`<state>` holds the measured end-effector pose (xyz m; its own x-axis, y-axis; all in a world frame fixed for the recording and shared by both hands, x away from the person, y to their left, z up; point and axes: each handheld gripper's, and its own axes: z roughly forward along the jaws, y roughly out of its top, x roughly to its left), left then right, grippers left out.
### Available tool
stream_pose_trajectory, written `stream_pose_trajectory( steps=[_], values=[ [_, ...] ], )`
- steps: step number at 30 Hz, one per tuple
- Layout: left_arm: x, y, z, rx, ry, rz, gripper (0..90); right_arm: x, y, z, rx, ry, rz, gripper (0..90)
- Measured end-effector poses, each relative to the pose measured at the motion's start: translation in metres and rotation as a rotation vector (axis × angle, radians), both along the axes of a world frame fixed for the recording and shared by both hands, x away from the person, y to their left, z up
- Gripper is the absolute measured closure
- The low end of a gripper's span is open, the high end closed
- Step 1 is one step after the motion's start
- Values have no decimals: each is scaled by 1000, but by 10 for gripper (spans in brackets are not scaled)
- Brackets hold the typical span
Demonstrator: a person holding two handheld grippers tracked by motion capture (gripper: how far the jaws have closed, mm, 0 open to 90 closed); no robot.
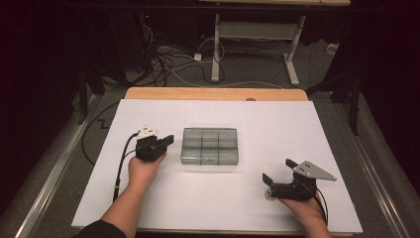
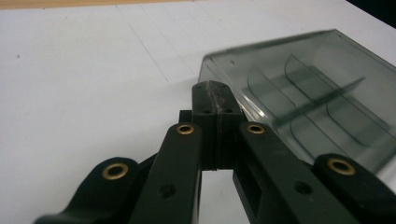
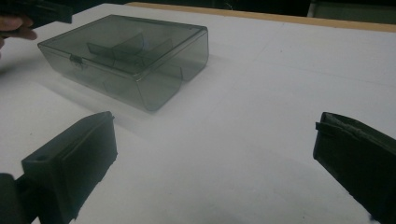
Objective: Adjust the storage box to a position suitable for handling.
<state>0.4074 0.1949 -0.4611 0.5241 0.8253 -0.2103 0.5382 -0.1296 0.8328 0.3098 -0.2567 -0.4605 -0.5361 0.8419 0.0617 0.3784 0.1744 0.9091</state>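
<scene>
Smoky clear box (image 1: 209, 146) sits lidded on the white bench (image 1: 277, 124); left tool (image 1: 169, 140), jaws closed empty, just beside it; right tool (image 1: 278, 170) gapes wide, well apart.

A white sheet (image 1: 277, 124) covers a wooden table (image 1: 213, 93) in a dim room. Beyond it, a white-legged desk frame (image 1: 255, 44) stands on grey floor (image 1: 257, 74) among tangled cables (image 1: 163, 59). The dark surroundings are perhaps curtains.
</scene>
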Motion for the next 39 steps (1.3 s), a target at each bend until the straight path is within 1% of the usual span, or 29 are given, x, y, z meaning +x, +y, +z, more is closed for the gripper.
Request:
stream_pose_trajectory(
  steps=[1,4,5,7,8,10,11,14,15,17,20,21,23,24,28,29,31,36,39],
  values=[
    [10,-3,0,-1,2,1,876,-1,0,0,-3,0,0,2],
    [25,-9,0,4,6,7,876,-4,0,0,-10,-2,2,2],
    [25,-9,0,4,6,7,876,-5,0,-1,-17,-7,8,2],
    [39,-14,-1,8,7,15,876,-7,1,0,-24,-8,9,2],
    [44,-15,-1,7,13,18,876,-8,2,0,-22,-7,11,2],
    [52,-18,-1,29,16,15,876,-9,0,1,-5,-12,10,2],
    [52,-18,-1,29,16,15,876,-10,0,1,4,-11,8,2],
    [65,-21,-3,35,12,5,876,-12,0,-1,6,-5,11,2],
    [67,-22,-3,31,3,3,875,-12,0,-1,8,0,8,2],
    [68,-23,-4,24,-3,-3,876,-12,0,-2,9,4,8,2],
    [70,-25,-5,26,-5,-3,875,-12,0,-3,6,3,10,2],
    [71,-25,-5,34,-1,0,875,-12,0,-3,6,3,10,2],
    [72,-26,-7,26,3,5,876,-12,0,-3,4,3,10,2],
    [72,-27,-9,24,5,-1,875,-12,1,-2,-2,-2,12,2],
    [71,-33,-9,27,-5,-8,875,-12,1,-2,-2,-5,10,2],
    [71,-34,-9,37,-6,-6,876,-12,0,-2,0,-3,6,2],
    [72,-34,-10,28,-2,-7,875,-12,0,-2,-1,-3,5,2],
    [70,-34,-10,47,2,-12,875,-12,-1,-3,-9,-4,8,2],
    [67,-33,-10,47,5,-15,875,-12,0,-3,-15,-4,13,2]
  ],
)
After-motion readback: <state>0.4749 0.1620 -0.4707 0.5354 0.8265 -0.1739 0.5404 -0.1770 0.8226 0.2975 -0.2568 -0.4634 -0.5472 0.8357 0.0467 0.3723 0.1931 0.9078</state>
